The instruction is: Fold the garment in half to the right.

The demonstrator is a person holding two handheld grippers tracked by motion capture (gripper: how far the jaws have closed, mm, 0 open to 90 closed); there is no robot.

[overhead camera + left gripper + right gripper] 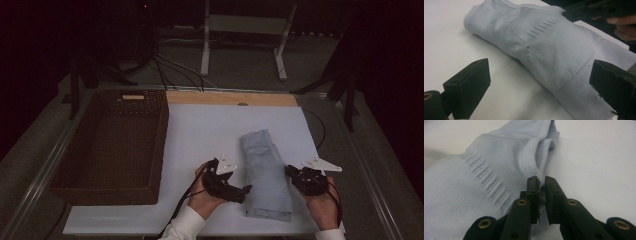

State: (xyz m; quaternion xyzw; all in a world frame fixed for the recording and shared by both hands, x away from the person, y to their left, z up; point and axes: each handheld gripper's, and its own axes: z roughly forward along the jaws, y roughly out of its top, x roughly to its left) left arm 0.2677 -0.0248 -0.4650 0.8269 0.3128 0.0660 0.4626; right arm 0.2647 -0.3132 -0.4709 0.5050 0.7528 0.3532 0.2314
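The folded pale-blue ribbed garment (264, 172) lies on the white desk (200, 135), at about 3 o'clock from the wicker basket (107, 145). The right claw (542, 185) is clenched on the garment's right edge; the left claw (544, 82) stands released, jaws straddling the near left side without contact. Advisable: close the left claw on a matching fold before lifting, keeping both layers together. The basket rim at 9 o'clock is the only obstruction.

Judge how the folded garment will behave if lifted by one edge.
Probably floppy: the garment is soft ribbed knit, so its folds would likely sag open. Likely light. The right gripper pinches one edge; the rest would probably hang.
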